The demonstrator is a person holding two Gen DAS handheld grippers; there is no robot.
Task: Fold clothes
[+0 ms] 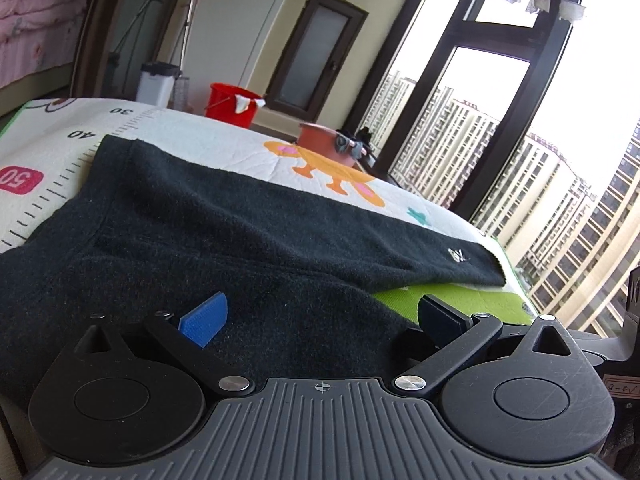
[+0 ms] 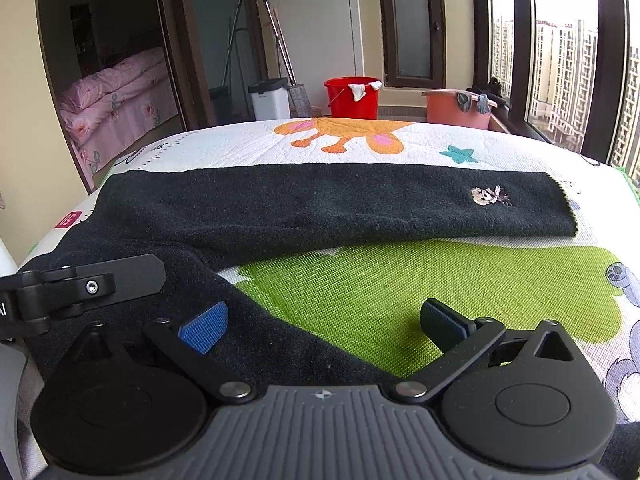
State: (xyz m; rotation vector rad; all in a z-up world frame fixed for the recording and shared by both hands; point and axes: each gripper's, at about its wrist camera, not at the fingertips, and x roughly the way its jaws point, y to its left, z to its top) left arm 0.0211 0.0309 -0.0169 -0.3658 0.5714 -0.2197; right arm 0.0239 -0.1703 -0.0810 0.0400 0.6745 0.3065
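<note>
A dark fleece garment (image 1: 192,232) lies spread on a printed play mat (image 1: 200,136). One long leg or sleeve (image 2: 340,204) stretches to the right and bears a small embroidered figure (image 2: 488,195) near its cuff. My left gripper (image 1: 320,320) is open just above the near part of the garment, with nothing between its blue pads. My right gripper (image 2: 324,326) is open too, straddling the garment's near edge where dark cloth meets the green patch of the mat (image 2: 400,280). Part of the left gripper (image 2: 80,284) shows at the left of the right wrist view.
A red bucket (image 2: 352,98) with a rag, a salmon basin (image 2: 456,112), a white bin (image 2: 269,98) and mop poles stand behind the mat. Tall windows (image 1: 500,120) run along the right. A doorway at left opens onto a bed with pink bedding (image 2: 116,100).
</note>
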